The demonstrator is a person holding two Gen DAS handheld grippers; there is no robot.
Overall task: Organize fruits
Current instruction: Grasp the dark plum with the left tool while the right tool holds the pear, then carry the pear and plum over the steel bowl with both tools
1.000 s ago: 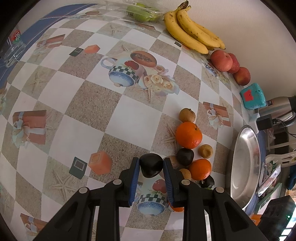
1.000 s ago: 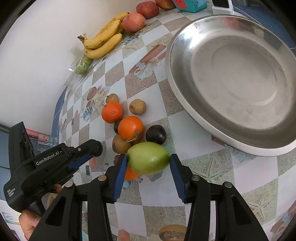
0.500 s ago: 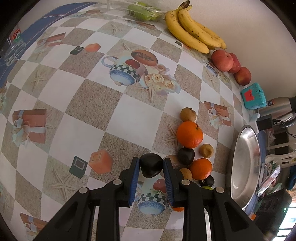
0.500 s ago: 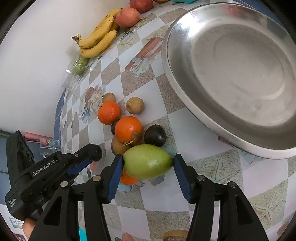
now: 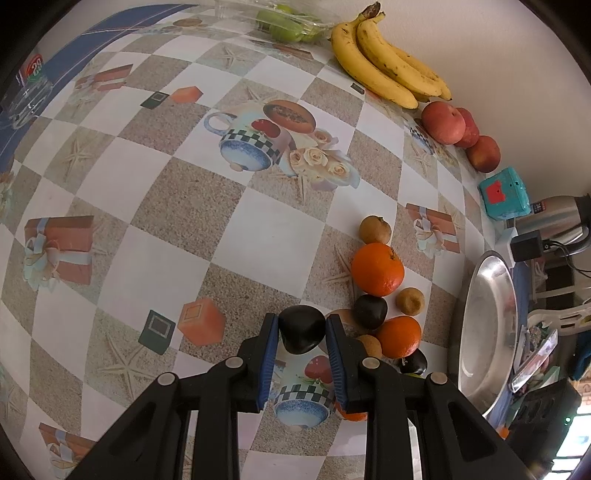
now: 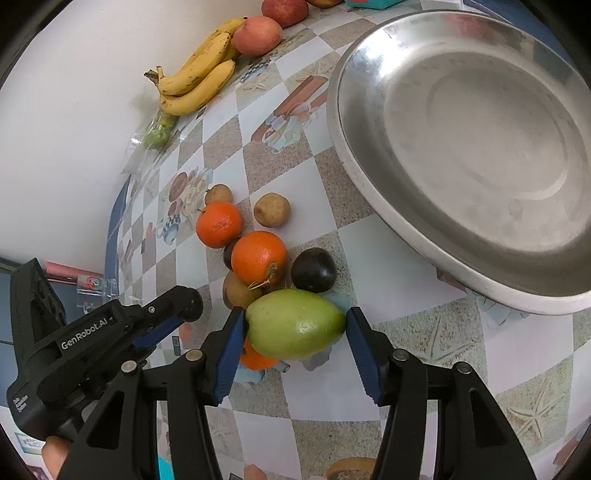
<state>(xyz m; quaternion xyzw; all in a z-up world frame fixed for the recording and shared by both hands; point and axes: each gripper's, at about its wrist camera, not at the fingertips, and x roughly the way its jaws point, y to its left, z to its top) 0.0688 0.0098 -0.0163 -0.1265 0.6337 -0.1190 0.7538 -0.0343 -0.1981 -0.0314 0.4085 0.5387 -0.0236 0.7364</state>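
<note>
My left gripper (image 5: 301, 326) is shut on a dark plum (image 5: 301, 330), held just above the patterned tablecloth beside a heap of fruit. The heap holds two oranges (image 5: 376, 269), another dark plum (image 5: 369, 312) and small brown fruits (image 5: 375, 229). In the right wrist view a green mango (image 6: 291, 328) lies at the near edge of the same heap, between the fingers of my right gripper (image 6: 295, 326). Those jaws have eased apart and the pads sit at the mango's ends without squeezing it. The left gripper (image 6: 177, 306) shows at the lower left there.
A large steel tray (image 6: 461, 147) lies to the right of the heap. Bananas (image 5: 388, 70), red apples (image 5: 443, 122) and bagged green fruit (image 5: 284, 26) line the wall. A teal box (image 5: 504, 194) and a steel flask (image 5: 554, 218) stand beyond the tray.
The right gripper's jaws have widened around the green mango, which now lies lengthwise between them. The left gripper and its plum have not moved.
</note>
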